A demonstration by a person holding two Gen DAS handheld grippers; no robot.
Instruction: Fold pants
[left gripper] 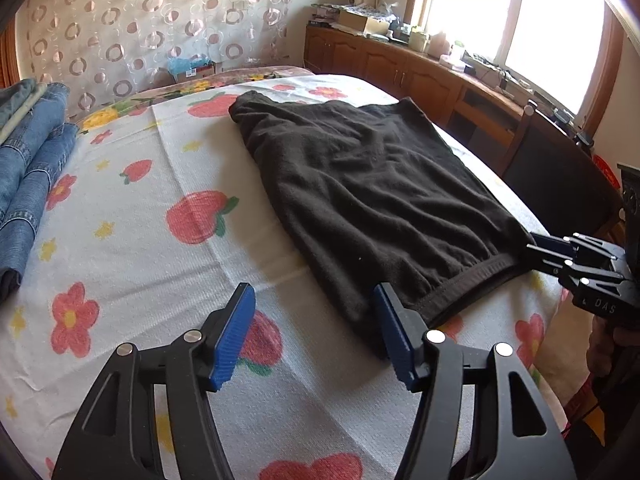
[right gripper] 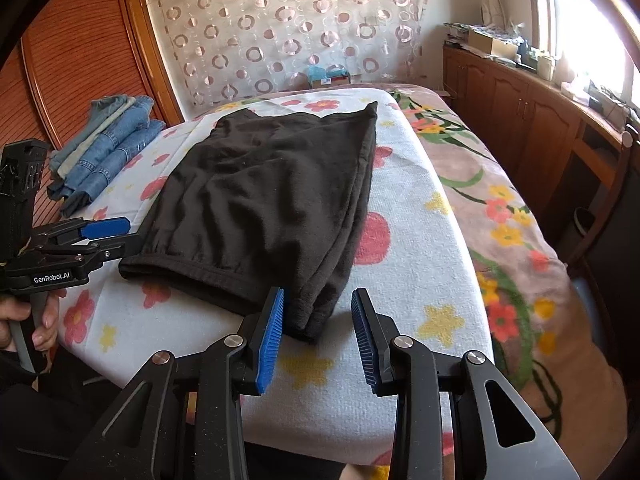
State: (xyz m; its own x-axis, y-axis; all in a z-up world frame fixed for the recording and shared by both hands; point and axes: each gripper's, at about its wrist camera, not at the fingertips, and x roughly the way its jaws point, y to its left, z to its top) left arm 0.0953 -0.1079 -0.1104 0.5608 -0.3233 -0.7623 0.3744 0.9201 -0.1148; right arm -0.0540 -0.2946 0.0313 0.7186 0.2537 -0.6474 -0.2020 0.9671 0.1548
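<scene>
- Now the folded black pants lie flat on the flowered towel.
- Left gripper: fingers apart at the waistband corner, gripping nothing.
- Right gripper: fingers apart at the opposite corner.

Black pants lie folded flat on the flowered bedcover.

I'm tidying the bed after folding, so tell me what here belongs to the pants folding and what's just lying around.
In the job: black pants, left hand-held gripper, right hand-held gripper.

Lying about: stack of jeans, boxes on the cabinet, blue box by the curtain.
</scene>
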